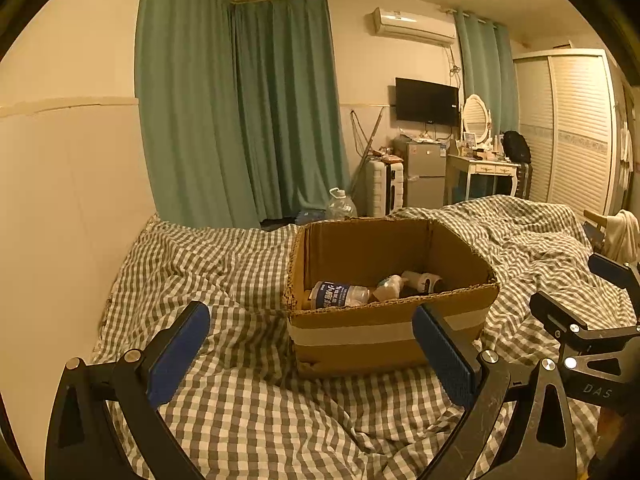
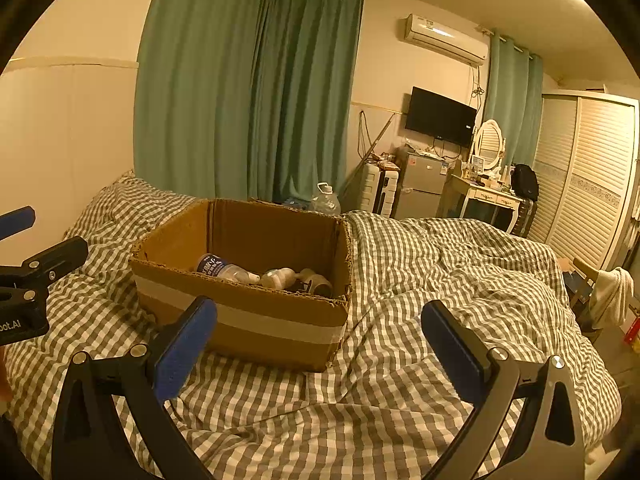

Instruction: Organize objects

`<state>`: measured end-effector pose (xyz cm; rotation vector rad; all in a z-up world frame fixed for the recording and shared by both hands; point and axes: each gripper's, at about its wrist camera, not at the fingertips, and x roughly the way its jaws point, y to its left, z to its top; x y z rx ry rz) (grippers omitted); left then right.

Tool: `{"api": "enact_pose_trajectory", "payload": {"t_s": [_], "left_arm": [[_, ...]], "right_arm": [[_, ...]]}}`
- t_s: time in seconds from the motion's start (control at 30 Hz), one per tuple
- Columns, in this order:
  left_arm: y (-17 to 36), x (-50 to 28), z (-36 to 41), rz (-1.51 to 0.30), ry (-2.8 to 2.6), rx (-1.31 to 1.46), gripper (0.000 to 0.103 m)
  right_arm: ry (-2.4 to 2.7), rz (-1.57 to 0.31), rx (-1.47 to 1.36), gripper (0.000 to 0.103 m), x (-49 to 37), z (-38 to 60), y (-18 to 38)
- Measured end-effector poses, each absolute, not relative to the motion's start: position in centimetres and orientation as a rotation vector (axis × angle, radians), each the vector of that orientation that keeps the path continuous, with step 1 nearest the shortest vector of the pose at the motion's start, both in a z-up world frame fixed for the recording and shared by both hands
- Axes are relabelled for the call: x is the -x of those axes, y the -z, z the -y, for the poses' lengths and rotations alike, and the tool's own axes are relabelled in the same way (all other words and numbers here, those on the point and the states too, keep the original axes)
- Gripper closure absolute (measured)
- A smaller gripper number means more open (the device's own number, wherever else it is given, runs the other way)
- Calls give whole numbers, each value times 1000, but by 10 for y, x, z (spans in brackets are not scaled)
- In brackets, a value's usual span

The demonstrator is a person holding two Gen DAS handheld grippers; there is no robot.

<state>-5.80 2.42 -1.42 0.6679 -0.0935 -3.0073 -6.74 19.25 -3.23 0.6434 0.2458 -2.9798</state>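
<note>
I saw a corrugated cardboard box, open-topped with ragged edges and a pale tape band around its front, sitting on the rumpled grey-and-white checked duvet of the bed. My left tongs were spread wide, blue ribbed pads empty, held just short of the box's front wall. My right tongs were equally wide apart and empty, beside the box's near corner. Inside lay a clear plastic bottle with a blue label, a small pale bottle and a tape roll, all on their sides.
</note>
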Motion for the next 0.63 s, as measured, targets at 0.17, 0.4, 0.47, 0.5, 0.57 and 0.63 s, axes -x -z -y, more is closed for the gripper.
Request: {"api": "enact_pose_trajectory", "payload": {"t_s": [0.17, 0.4, 0.47, 0.5, 0.57, 0.63], "left_arm": [[15, 58, -22, 78, 3009, -679, 0], [19, 59, -20, 62, 3000, -697, 0], [19, 58, -20, 54, 3014, -693, 0], [19, 56, -20, 48, 3022, -683, 0], [18, 55, -20, 46, 3036, -691, 0], [17, 54, -20, 47, 3039, -679, 0]], "right_arm": [[2976, -246, -645, 1, 67, -192, 33], [2974, -249, -650, 1, 67, -190, 35], [2972, -257, -660, 1, 67, -189, 36], [2969, -260, -663, 1, 67, -188, 37], [2960, -266, -666, 1, 67, -187, 38], [2961, -267, -669, 1, 67, -187, 39]]}}
